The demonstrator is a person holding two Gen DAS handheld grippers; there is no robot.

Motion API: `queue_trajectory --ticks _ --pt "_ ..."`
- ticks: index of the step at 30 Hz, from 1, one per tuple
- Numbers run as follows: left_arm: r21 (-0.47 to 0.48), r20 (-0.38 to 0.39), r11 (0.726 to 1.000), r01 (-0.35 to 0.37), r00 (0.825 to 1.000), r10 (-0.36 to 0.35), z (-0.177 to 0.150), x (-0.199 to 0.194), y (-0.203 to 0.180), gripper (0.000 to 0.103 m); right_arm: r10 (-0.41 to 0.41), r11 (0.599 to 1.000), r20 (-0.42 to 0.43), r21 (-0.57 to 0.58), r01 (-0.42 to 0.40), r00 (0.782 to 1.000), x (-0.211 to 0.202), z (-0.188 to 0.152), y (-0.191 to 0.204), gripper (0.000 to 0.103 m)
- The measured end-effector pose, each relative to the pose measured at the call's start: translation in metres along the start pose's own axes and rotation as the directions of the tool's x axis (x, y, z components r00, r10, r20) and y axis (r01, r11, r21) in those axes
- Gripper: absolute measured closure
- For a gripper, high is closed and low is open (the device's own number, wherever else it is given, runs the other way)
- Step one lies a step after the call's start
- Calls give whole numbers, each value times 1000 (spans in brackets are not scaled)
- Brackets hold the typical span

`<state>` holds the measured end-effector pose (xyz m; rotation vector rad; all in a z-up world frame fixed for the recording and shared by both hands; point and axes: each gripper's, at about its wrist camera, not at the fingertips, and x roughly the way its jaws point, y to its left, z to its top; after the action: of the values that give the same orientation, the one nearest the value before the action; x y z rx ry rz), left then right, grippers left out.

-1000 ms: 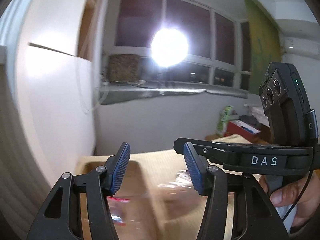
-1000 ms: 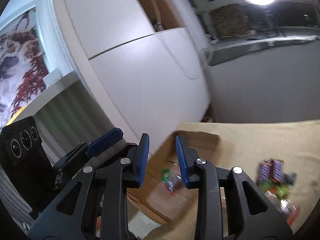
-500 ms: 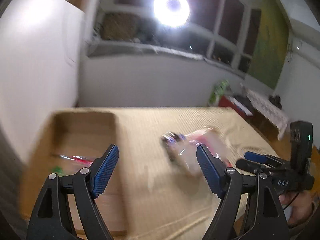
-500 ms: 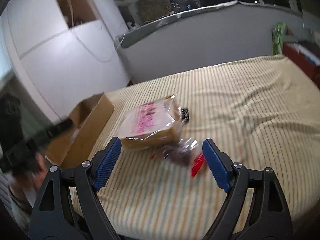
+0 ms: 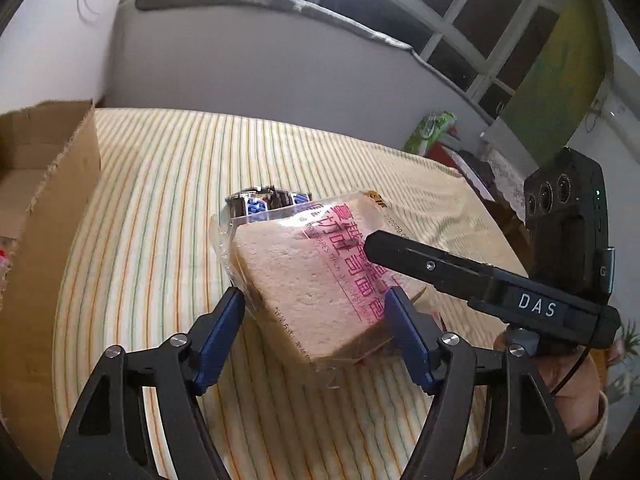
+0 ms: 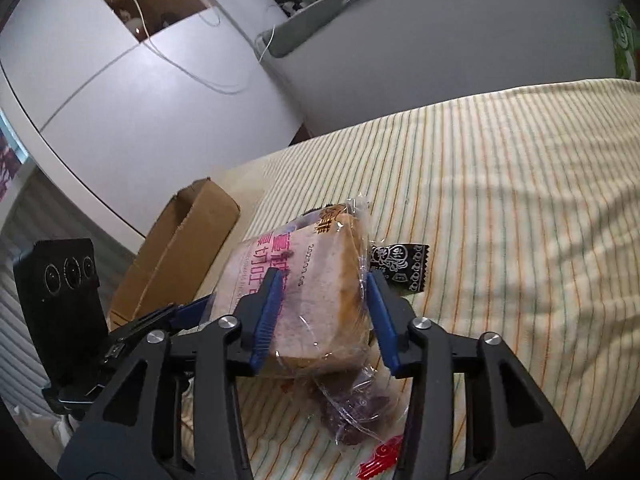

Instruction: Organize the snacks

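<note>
A bag of sliced bread [image 5: 304,276] in clear plastic with pink print lies on the striped cloth [image 5: 160,200]. My left gripper [image 5: 314,294] straddles its near corner. Its jaws are closing, the pads beside the wrap but not pressing. My right gripper [image 6: 322,280] comes from the other side, its jaws closing with the pads against the bread [image 6: 316,288]. One right finger [image 5: 400,256] lies across the top of the bag. Chocolate bars [image 5: 266,204] sit behind the bread. A clear bag of dark snacks [image 6: 352,408], a black sachet [image 6: 400,266] and a red wrapper [image 6: 380,456] lie beside it.
An open cardboard box [image 5: 60,200] stands at the left edge of the cloth, also seen as the box [image 6: 180,256] beyond the bread. A white cabinet [image 6: 140,92] and a grey wall rise behind. A hand [image 5: 568,384] holds the right gripper's handle.
Both grippers dropped from facing the wall and window down to the cloth. They closed in on the bread bag from either side. Both jaws widened, then narrowed around it.
</note>
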<state>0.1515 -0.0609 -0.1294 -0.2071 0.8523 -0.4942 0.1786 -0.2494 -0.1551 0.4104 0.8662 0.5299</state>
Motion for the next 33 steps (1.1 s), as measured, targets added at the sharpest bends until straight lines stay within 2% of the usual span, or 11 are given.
queue_trajectory --ticks 3,8,11,15,20,24,33 --pt "17 30 1000 4 1000 -5 -1 -9 -2 40 -8 1000 25 -8 8 1000 -17 -4 8 60" --pt "69 111 998 -2 994 -5 9 -43 -13 40 -28 996 126 -76 38 992 -59 9 51 60" --pt "101 181 995 0 983 -19 18 -75 -20 40 -33 990 172 -131 56 985 -79 15 85 60" --pt "102 251 995 0 968 -26 21 -113 -18 40 -31 980 179 -186 65 983 -85 14 126 60" --pt "103 305 993 -50 952 16 12 -154 4 40 4 970 146 -241 32 989 -63 8 178 60" --pt "77 348 988 -136 932 102 -2 -186 35 39 43 957 95 -291 -14 995 -31 2 219 60" --pt "-37 379 962 -271 887 264 -13 -219 94 40 123 924 3 -364 -114 992 28 -7 278 60"
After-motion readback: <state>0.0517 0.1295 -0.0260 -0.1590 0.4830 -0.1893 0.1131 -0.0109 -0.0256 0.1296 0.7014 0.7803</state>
